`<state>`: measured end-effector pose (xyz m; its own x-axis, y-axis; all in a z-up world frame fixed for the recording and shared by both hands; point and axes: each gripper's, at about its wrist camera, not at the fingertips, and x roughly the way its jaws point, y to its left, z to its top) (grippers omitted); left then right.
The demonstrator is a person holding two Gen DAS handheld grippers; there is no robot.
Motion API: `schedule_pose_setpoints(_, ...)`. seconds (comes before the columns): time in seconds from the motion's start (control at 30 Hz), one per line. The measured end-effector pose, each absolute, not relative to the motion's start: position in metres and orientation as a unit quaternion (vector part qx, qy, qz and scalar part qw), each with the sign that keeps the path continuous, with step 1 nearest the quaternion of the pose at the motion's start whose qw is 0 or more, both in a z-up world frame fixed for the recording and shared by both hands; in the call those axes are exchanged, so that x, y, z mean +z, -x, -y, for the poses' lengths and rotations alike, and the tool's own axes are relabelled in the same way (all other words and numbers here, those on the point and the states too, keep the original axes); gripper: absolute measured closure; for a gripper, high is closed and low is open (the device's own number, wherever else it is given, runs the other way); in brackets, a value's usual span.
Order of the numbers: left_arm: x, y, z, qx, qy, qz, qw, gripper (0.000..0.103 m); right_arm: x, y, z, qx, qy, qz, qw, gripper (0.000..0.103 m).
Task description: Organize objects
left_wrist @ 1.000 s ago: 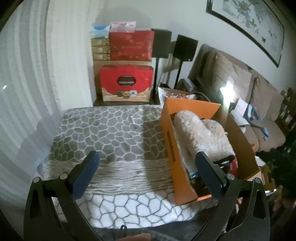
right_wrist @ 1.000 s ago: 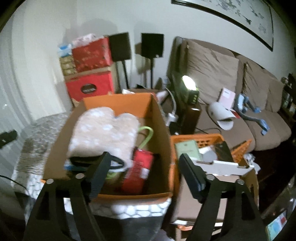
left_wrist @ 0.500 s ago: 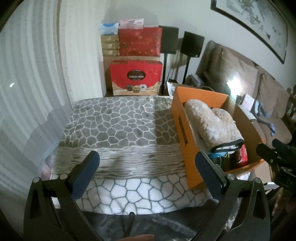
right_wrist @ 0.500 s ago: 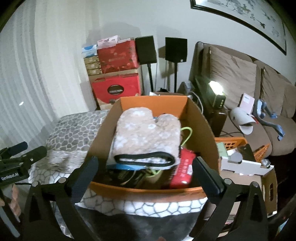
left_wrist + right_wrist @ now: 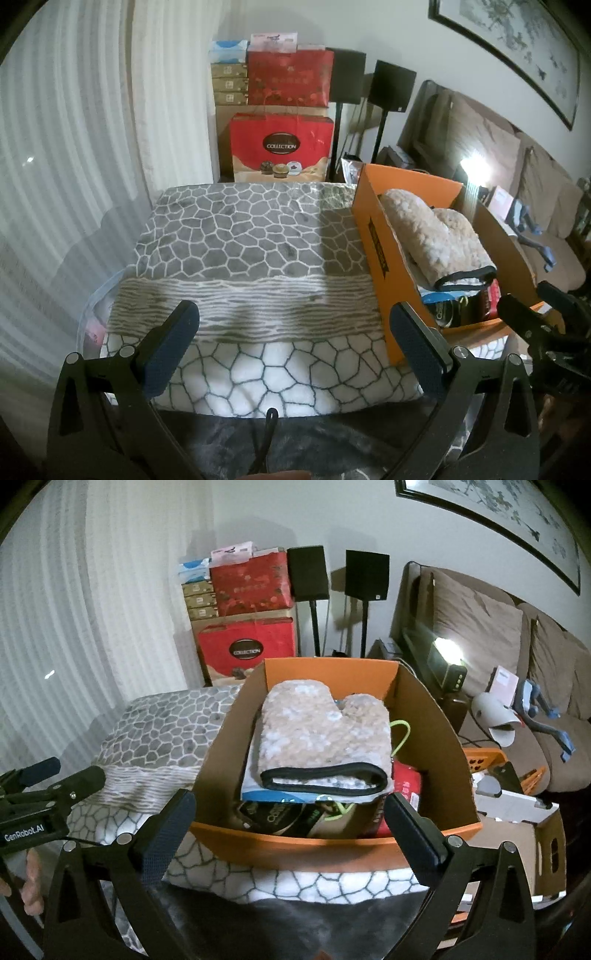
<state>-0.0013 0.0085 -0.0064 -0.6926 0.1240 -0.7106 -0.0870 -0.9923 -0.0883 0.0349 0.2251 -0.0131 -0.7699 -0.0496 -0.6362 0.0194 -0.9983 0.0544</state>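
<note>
- since a second ago both grippers have been pulled back a bit; more of the patterned blanket (image 5: 251, 236) is seen now, and the orange box (image 5: 421, 716) is framed whole
- left gripper (image 5: 295, 347) is held wide apart, nothing gripped, over the blanket; box sits at 2 o'clock
- right gripper (image 5: 291, 827) is spread too, empty, near the box's front wall
- fuzzy mitt (image 5: 325, 738) is lying on top of the stuff in the box, at 12 o'clock
- red gift boxes (image 5: 282, 147) are stacked behind

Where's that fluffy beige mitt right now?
The fluffy mitt lies on top of the pile inside the orange box, straight ahead in the right wrist view; the box sits on the right part of the patterned blanket.
</note>
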Motion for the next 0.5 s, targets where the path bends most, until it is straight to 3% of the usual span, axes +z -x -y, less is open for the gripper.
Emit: schedule_pose_setpoints(0.5, -0.0116, 0.002, -0.0084, 0.918, 0.393, 0.023, 0.055, 0.0, -0.018, -0.0351, -0.2166, -0.94, -0.34, 0.02, 0.018, 0.0)
